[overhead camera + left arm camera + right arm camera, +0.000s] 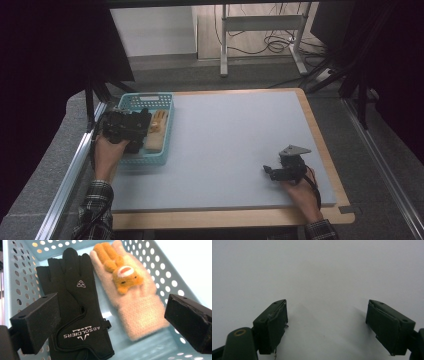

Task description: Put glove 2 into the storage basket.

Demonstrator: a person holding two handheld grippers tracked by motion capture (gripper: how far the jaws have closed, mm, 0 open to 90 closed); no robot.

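I hold my left tongs point(110, 322) spread wide over the blue basket point(131, 100) at the desk's point(235, 135) left edge, pinching nothing; a black glove point(75, 305) and cream glove point(132, 300) lie side by side inside. My right tongs point(327, 325) rest spread and bare on the desk.

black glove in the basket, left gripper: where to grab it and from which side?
Probably the cuff end of the black glove, near the printed lettering. It lies flat on the floor of the basket, fingers pointing away, cuff nearest the open left gripper. Come from above, slightly tilted, and pinch up a fold. The cream glove lies close beside it and the basket wall on the other side, so keep the jaws over the black fabric.
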